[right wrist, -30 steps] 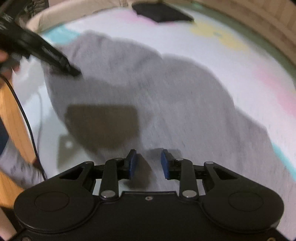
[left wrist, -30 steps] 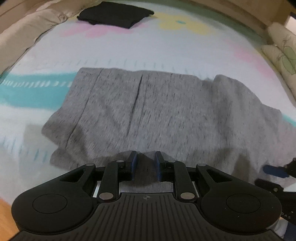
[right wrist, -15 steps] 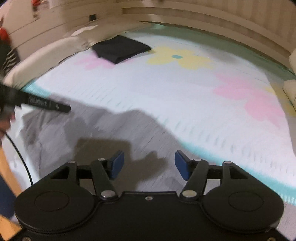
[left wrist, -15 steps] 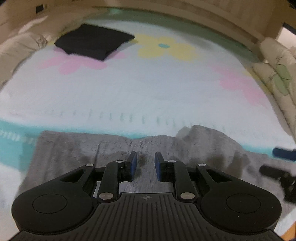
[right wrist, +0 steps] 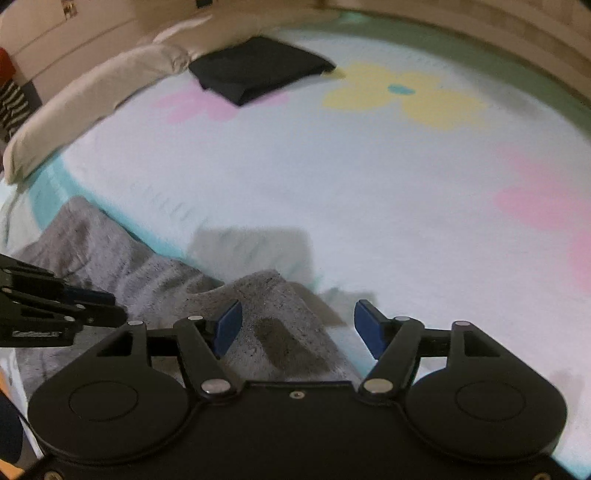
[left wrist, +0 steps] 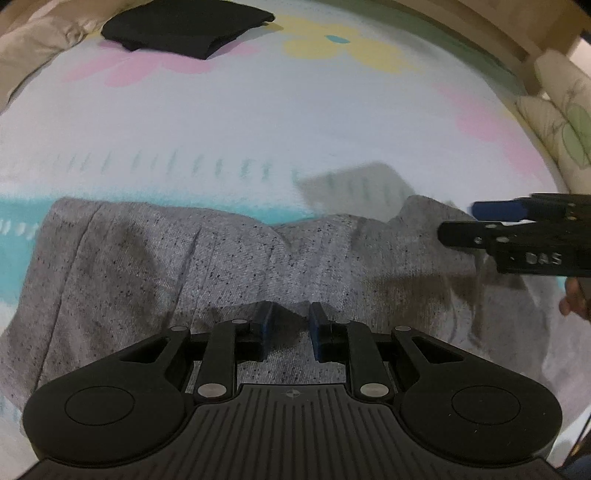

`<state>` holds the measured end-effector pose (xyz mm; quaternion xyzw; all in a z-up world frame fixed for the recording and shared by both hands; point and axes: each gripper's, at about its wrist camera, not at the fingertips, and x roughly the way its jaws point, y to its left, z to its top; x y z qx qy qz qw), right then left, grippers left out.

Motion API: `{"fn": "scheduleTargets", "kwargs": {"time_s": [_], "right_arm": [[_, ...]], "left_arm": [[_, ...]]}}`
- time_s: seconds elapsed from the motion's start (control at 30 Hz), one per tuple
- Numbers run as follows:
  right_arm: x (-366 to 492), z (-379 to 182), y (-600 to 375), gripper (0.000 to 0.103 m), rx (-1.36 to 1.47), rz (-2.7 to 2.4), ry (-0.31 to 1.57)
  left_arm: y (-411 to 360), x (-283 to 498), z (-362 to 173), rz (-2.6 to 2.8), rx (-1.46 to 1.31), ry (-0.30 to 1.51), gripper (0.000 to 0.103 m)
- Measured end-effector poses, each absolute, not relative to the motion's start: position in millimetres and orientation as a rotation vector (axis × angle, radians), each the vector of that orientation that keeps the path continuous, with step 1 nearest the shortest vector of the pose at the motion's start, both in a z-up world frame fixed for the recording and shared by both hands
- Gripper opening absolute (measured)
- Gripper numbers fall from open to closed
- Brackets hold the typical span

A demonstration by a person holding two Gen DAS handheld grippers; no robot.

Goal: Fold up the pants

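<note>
**Grey pants lying folded on the flowered bed sheet**

Lying across the lower half of the left wrist view, the grey pants (left wrist: pixel 221 266) rest on the bed sheet (left wrist: pixel 258 122), a pale sheet printed with pink and yellow flowers and a teal band. The cloth is speckled grey, creased in long folds, with one corner peaked up at the right of centre in that view.

The left hand-held gripper (left wrist: pixel 287 324) sits at the bottom centre of its frame over the pants. Its blue-padded jaws stand close together with a narrow gap, and no cloth shows pinched between them; grey fabric shows below the gap.

The right hand-held gripper (right wrist: pixel 297 325) sits at the bottom centre of the right wrist view with its jaws spread wide apart, holding nothing. The raised corner of the pants (right wrist: pixel 258 317) lies under and between its jaws, with bare sheet beyond the right jaw. In the left wrist view this gripper enters from the right edge, its tips just beside the peaked corner.

A folded black garment (left wrist: pixel 184 26) lies at the upper left of the left wrist view, well apart from the pants. A beige pillow (right wrist: pixel 92 99) runs along the upper left of the right wrist view.
</note>
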<state>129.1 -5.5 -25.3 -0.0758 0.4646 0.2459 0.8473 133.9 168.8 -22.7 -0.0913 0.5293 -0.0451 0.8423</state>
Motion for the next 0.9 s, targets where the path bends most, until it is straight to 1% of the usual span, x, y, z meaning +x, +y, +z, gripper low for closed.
{"fn": "scheduleTargets", "kwargs": {"time_s": [0.03, 0.07, 0.1, 0.13, 0.23, 0.33, 0.5, 0.57, 0.67, 0.7, 0.73, 0.77, 0.8, 0.83, 0.87, 0.9], "right_arm": [[131.3, -28.2, -4.8, 0.059, -0.156, 0.525, 0.993], [130.8, -29.9, -5.6, 0.02, -0.152, 0.535, 1.003], [128.5, -30.6, -5.9, 0.008, -0.155, 0.546, 1.025], [124.5, -29.7, -7.0, 0.01, -0.15, 0.549, 1.029], [98.9, -15.7, -11.1, 0.011, -0.166, 0.575, 0.961], [66.4, -2.1, -13.1, 0.011, -0.183, 0.632, 0.938], [21.3, -10.8, 4.5, 0.011, -0.312, 0.704, 0.948], [14.1, -21.0, 12.4, 0.011, -0.35, 0.709, 0.964], [11.5, -32.0, 13.6, 0.012, -0.363, 0.7, 0.989], [13.5, -32.1, 13.0, 0.013, -0.355, 0.698, 0.996], [15.7, -30.6, 12.4, 0.018, -0.343, 0.697, 1.002], [18.2, -28.1, 11.2, 0.02, -0.328, 0.691, 1.003], [20.9, -24.9, 9.2, 0.027, -0.311, 0.676, 0.998], [24.5, -21.8, 7.6, 0.047, -0.286, 0.664, 0.989], [27.7, -19.3, 6.5, 0.063, -0.263, 0.654, 0.979], [31.8, -16.1, 4.5, 0.069, -0.236, 0.642, 0.966]], "left_arm": [[166.2, 133.5, -22.5, -0.095, -0.178, 1.114, 0.02], [164.1, 133.8, -22.6, -0.094, -0.171, 1.112, 0.02], [160.8, 136.3, -21.9, -0.09, -0.174, 1.108, 0.02], [161.2, 136.8, -20.7, -0.085, -0.188, 1.099, 0.02], [161.3, 144.8, -16.1, -0.061, -0.223, 1.05, 0.02], [160.7, 150.8, -10.5, -0.05, -0.258, 0.99, 0.02], [150.0, 158.8, -5.0, -0.064, -0.284, 0.911, 0.02], [144.9, 163.5, -10.4, -0.081, -0.266, 0.92, 0.021], [147.8, 169.4, -31.7, -0.067, -0.265, 1.036, 0.02], [149.0, 167.9, -34.8, -0.07, -0.269, 1.019, 0.02], [148.6, 167.0, -34.9, -0.073, -0.263, 1.009, 0.02], [147.0, 166.9, -34.6, -0.078, -0.247, 1.008, 0.02], [145.3, 166.1, -34.5, -0.082, -0.233, 1.005, 0.02], [145.0, 165.5, -35.4, -0.082, -0.233, 1.001, 0.02], [145.1, 164.5, -36.1, -0.078, -0.242, 0.998, 0.02], [144.2, 163.2, -36.6, -0.075, -0.247, 0.995, 0.02]]}}
